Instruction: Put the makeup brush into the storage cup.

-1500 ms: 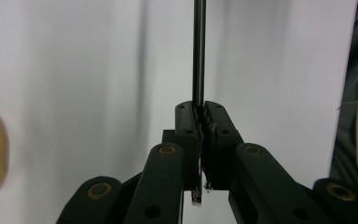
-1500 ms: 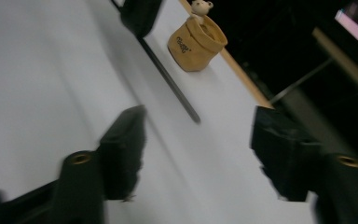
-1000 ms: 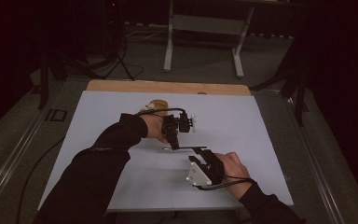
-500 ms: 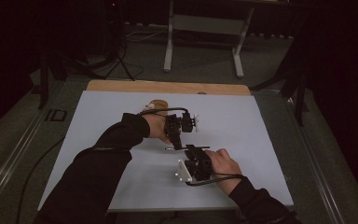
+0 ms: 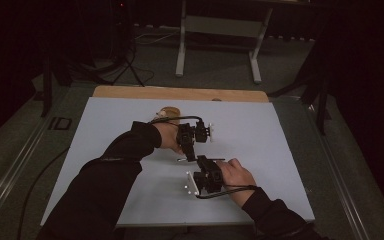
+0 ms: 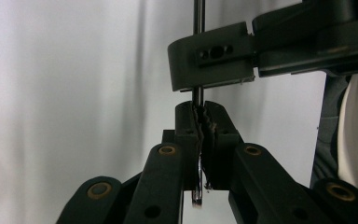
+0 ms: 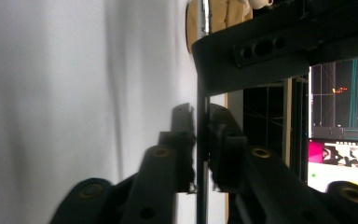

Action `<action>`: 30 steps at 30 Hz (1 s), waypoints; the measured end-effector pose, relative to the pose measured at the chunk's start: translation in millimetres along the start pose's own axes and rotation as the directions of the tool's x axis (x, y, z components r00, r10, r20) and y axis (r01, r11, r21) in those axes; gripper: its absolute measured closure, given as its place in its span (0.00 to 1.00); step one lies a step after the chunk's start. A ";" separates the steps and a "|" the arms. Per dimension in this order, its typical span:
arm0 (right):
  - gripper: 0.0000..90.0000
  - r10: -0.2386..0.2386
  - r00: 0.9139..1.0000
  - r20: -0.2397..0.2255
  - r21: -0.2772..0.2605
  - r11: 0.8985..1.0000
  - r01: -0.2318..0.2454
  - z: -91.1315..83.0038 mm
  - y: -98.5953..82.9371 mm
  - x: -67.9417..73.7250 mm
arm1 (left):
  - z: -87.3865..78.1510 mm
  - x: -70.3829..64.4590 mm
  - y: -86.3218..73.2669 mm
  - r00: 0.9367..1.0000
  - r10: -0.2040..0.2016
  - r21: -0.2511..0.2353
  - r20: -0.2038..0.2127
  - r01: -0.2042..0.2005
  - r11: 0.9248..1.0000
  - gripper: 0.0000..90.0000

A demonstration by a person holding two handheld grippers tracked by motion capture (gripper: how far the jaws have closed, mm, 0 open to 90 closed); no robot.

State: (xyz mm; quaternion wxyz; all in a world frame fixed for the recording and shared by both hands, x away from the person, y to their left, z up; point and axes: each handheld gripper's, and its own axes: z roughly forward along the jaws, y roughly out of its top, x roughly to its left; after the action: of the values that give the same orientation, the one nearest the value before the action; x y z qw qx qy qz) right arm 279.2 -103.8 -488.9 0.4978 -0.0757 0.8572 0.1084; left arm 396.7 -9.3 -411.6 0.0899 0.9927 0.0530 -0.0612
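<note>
A thin metal rod (image 5: pixel 206 160) lies level just above the white table (image 5: pixel 280 130), between my two grippers. My left gripper (image 5: pixel 192 156) points toward me and is shut on the rod (image 6: pixel 198 46); in the left gripper view its jaws (image 6: pixel 200 112) pinch the shaft. My right gripper (image 5: pixel 203 161) points away from me, close against the left one. In the right gripper view the rod (image 7: pixel 201 154) runs straight up between the jaws (image 7: pixel 200 116), which press on it from both sides. Each gripper view shows the other gripper's jaw crossing above.
A tan wooden object (image 5: pixel 167 112) sits on the table behind the left hand, and a wooden board (image 5: pixel 180 93) lines the far edge. A lit screen (image 7: pixel 340 158) glows at the right. A metal stand (image 5: pixel 217 30) stands on the floor beyond.
My right gripper has slid left and forward, up against the left gripper and onto the rod. The left gripper has stayed put with the rod.
</note>
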 end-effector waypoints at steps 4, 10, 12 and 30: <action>0.94 -0.007 1.000 -0.006 0.006 1.000 0.008 0.7 1.0 -0.3 | 1.1 0.6 -0.3 1.000 -0.008 -0.002 0.003 0.008 1.000 0.95; 0.95 -0.038 0.999 0.006 0.006 0.999 0.038 -0.5 0.1 -2.0 | -3.0 0.5 -3.5 1.000 0.001 -0.045 -0.005 -0.001 0.999 0.94; 0.95 -0.020 1.000 0.004 0.002 1.000 0.020 -0.5 -2.2 -5.0 | -7.4 0.6 -6.0 0.999 -0.022 -0.092 -0.037 0.019 0.996 0.87; 0.95 0.297 0.954 -0.031 -0.025 0.954 -0.297 -3.2 -28.5 -29.4 | -60.6 1.9 -60.2 0.940 -0.262 -0.635 -0.217 0.069 0.770 0.00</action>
State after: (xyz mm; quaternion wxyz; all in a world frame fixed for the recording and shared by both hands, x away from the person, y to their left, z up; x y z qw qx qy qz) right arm 297.8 -131.5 -464.9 0.4633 0.0452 0.8637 0.1935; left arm 398.3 61.0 -363.0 0.3953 0.8970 0.1710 0.0994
